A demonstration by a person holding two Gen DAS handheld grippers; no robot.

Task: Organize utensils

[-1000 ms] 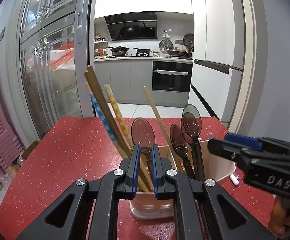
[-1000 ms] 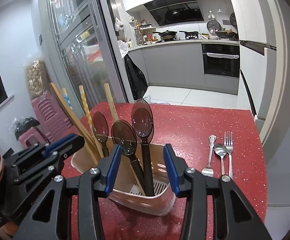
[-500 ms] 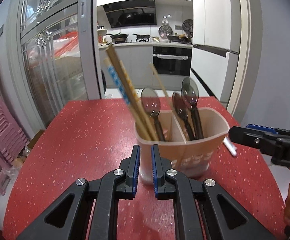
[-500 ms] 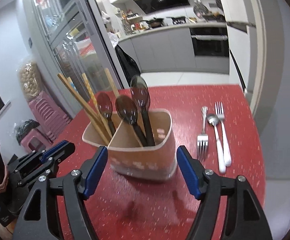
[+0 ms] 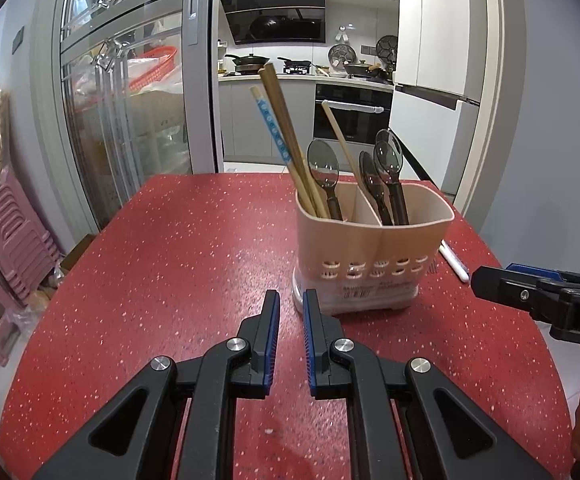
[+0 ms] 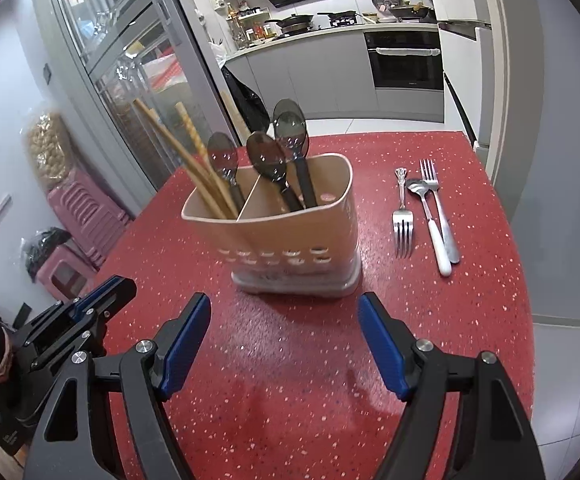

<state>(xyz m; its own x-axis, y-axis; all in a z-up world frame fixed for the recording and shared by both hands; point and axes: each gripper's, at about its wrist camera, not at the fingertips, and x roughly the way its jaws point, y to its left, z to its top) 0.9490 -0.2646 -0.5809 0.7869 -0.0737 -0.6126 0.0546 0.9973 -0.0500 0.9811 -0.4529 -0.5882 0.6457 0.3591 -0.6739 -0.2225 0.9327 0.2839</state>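
Right of the beige caddy [image 6: 285, 232] lie two forks [image 6: 402, 220] and a spoon [image 6: 430, 224]; right gripper [image 6: 285, 348] jaws wide, left gripper [image 5: 291, 332] jaws narrow, both empty; approach handles squarely.

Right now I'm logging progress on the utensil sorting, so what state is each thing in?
Utensil holder: upright on the red table, two compartments.
Chopsticks: leaning in the left compartment.
Dark spoons: standing bowl-up, one with the chopsticks, the rest in the right compartment.
Two forks and white-handled spoon: flat on the table, unsorted.
Left gripper: nearly closed, empty.
Right gripper: open, empty.
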